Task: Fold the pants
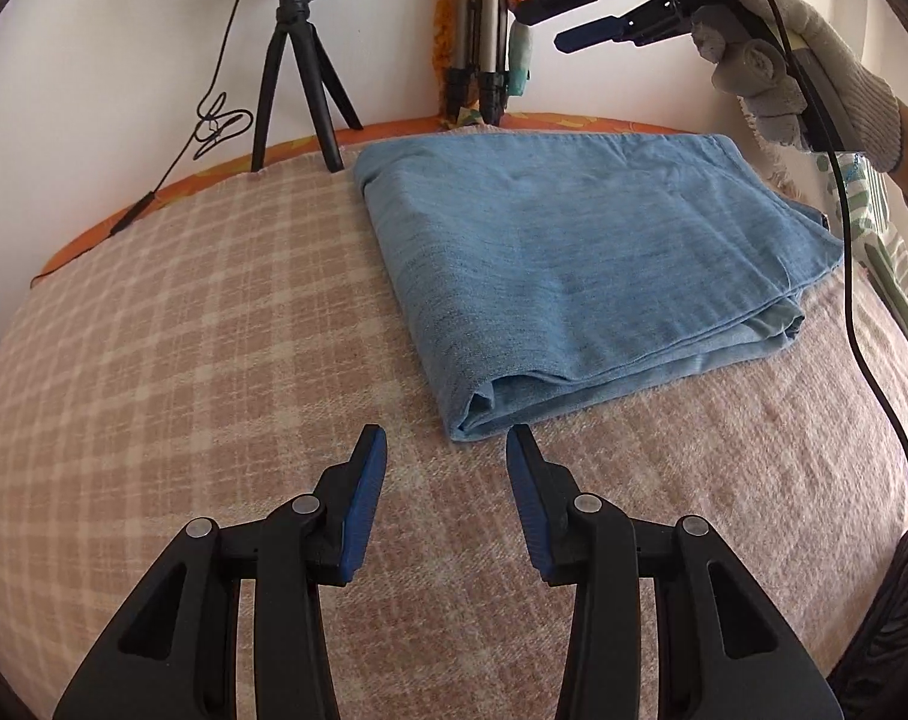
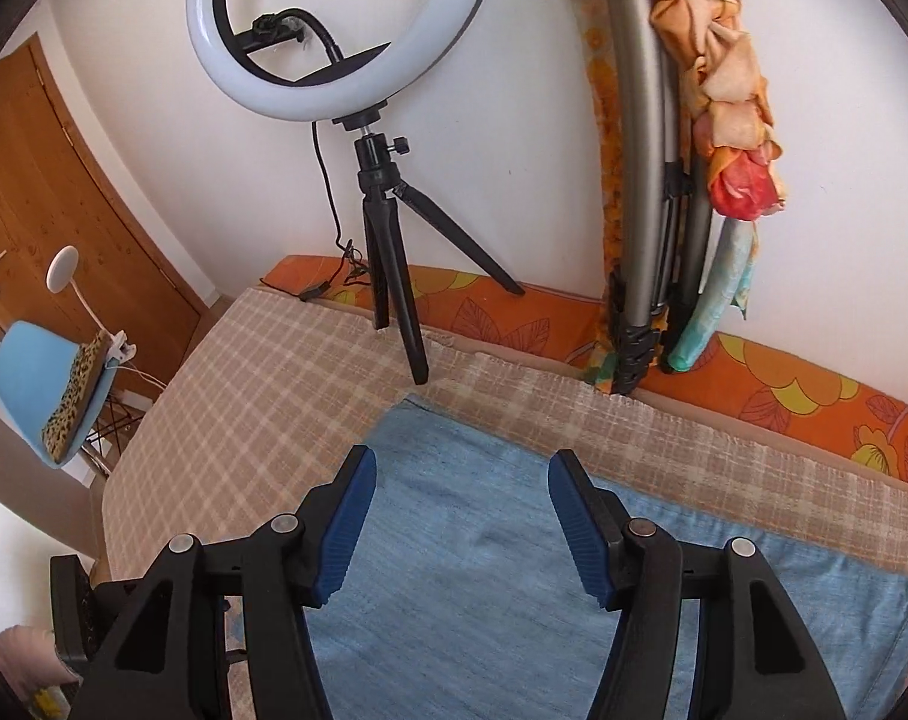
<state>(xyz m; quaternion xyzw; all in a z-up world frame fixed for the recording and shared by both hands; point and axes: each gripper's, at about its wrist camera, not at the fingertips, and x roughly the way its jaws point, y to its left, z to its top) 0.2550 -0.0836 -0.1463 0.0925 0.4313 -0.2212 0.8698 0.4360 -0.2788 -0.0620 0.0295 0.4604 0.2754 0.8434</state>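
Observation:
The blue denim pants (image 1: pixel 586 258) lie folded into a thick rectangle on the checked beige blanket (image 1: pixel 183 330). My left gripper (image 1: pixel 447 441) is open and empty, hovering just in front of the fold's near corner. In the left wrist view my right gripper (image 1: pixel 541 27) hangs in the air above the pants' far edge, held by a gloved hand (image 1: pixel 814 78), its jaws apart with nothing in them. The right wrist view shows the right gripper (image 2: pixel 460 459) open over the pants (image 2: pixel 484 570), near their far left corner.
A ring light (image 2: pixel 333 30) on a small black tripod (image 2: pixel 393 276) stands on the bed's far side by the white wall. A folded grey tripod (image 2: pixel 652 192) with floral cloth leans there too. A black cable (image 1: pixel 862 312) trails at the right. A blue chair (image 2: pixel 39 390) stands left.

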